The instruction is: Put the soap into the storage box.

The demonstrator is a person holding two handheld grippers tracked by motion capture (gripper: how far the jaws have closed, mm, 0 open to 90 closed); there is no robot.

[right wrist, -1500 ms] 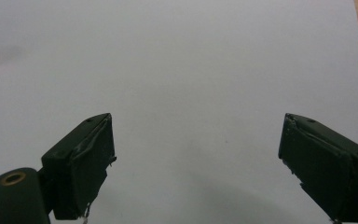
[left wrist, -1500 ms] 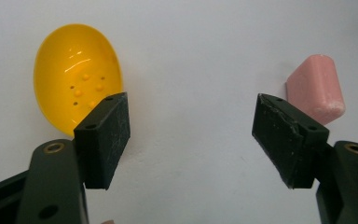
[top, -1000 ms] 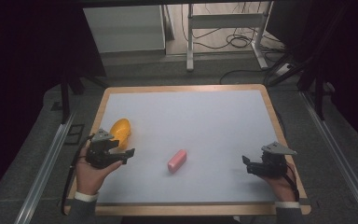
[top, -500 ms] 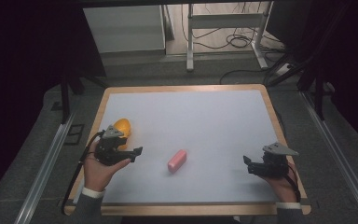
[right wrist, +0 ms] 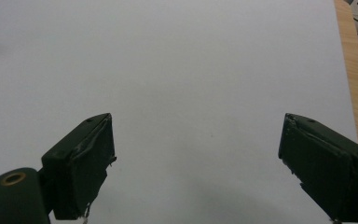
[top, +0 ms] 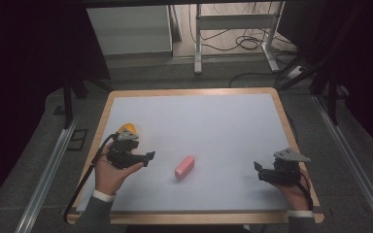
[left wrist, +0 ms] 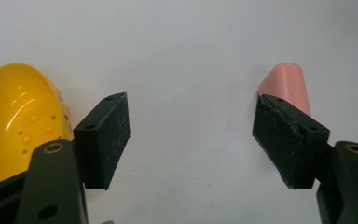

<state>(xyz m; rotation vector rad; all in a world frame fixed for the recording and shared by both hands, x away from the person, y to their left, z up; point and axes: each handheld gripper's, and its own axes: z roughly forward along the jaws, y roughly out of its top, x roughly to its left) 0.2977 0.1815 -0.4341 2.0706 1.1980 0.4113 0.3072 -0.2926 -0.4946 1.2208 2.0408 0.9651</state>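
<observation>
Your left gripper [top: 148,156] sits at the mat's [top: 213,121] 8 o'clock side, jaws spread wide and holding nothing; one yellow object [top: 126,129] lies just behind it at its 11 o'clock, and one pink block [top: 184,166] lies near, at its 4 o'clock. Your palm cradles that gripper from below. At 4 o'clock on the mat, your right gripper [top: 258,170] points left, equally wide and empty.

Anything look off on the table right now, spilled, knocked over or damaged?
Nothing stands out. The pink block lies flat on the white mat, the yellow object sits beside the left gripper, and the right gripper is open over bare mat.
</observation>
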